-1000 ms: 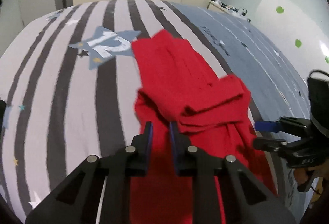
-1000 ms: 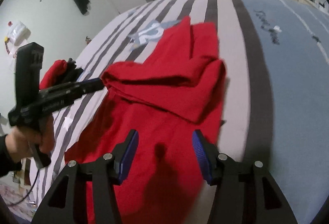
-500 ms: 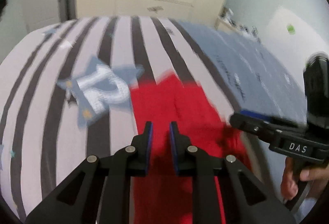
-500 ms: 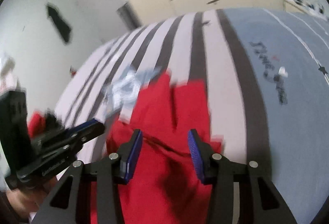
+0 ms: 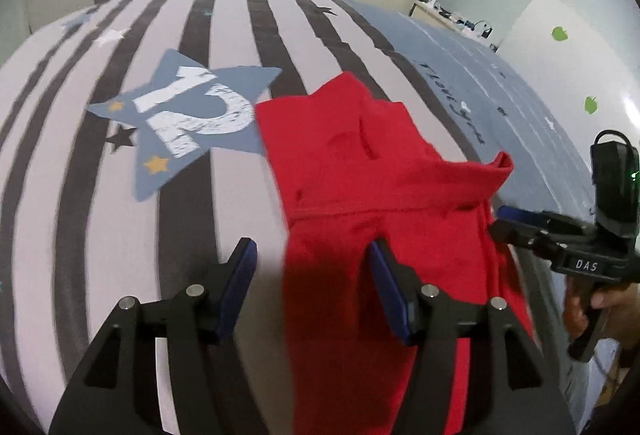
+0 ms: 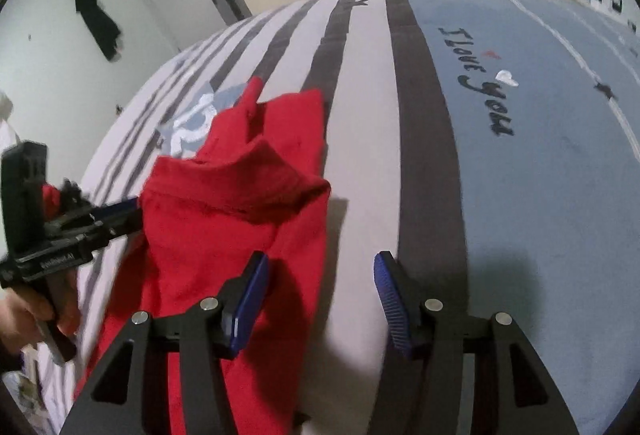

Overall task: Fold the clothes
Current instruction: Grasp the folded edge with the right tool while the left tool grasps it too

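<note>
Red garment (image 5: 384, 195), partly folded on the striped bedspread (image 5: 100, 215), lies just ahead of both tools. Left gripper (image 5: 312, 287) and right gripper (image 6: 320, 295): jaws opening, pressing on nothing. Soft, light, limp cloth probably; best pinched at a hem corner.

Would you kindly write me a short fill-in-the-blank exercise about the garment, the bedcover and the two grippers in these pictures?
1. The garment lying on the bed is ____ in colour.
2. The blue star printed on the bedcover bears the number ____.
3. The black writing on the blue part of the bedcover reads "I ____ you".
4. The left gripper and the right gripper each have ____ pads on their fingers.

Missing words: red; 12; love; blue
</note>
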### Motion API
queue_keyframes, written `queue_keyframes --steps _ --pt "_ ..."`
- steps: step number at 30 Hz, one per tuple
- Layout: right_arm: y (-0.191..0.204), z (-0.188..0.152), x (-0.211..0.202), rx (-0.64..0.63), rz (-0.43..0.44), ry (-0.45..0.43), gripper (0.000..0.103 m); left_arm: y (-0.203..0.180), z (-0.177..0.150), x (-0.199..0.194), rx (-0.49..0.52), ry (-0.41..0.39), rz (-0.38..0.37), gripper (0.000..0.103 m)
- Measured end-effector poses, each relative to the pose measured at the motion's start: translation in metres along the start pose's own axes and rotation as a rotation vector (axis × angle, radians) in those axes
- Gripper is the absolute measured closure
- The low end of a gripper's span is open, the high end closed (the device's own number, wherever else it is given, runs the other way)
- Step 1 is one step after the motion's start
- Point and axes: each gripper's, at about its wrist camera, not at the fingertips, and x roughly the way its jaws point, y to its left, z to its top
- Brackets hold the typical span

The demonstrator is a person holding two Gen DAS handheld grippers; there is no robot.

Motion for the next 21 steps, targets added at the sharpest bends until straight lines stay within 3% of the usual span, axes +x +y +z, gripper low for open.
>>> queue_keyframes --steps 3,7,8,9,10,13,14,17,21 --pt "-0.001 0.01 0.005 0.043 0.048 -0.019 0.052 0.0 0.002 0.014 -0.022 0.026 -0.024 0.045" --pt "0.001 0.019 0.025 0.044 0.077 0.029 0.052 0.002 0.002 0.025 -0.029 0.04 -0.046 0.046" --pt "0.001 0.02 0.027 0.043 0.083 0.028 0.051 0.001 0.002 0.025 -0.02 0.035 -0.055 0.05" --pt "0.002 0.02 0.028 0.041 0.089 0.028 0.051 -0.003 0.0 0.026 -0.001 0.036 -0.055 0.064" --pt "0.002 0.02 0.03 0.04 0.095 0.027 0.051 -0.006 -0.001 0.026 0.021 0.038 -0.054 0.066" --pt "0.004 0.021 0.033 0.037 0.114 0.036 0.078 -0.012 -0.004 0.024 0.053 0.031 -0.043 0.078" --pt "0.006 0.021 0.034 0.028 0.11 0.039 0.082 -0.012 -0.005 0.022 0.049 0.022 -0.037 0.081" --pt "0.011 0.019 0.019 0.019 0.098 0.0 0.087 -0.019 -0.009 0.006 0.065 -0.026 -0.027 0.092" --pt "0.024 0.019 -0.006 -0.006 0.094 -0.067 0.089 -0.028 -0.01 -0.014 0.074 -0.084 -0.011 0.094"
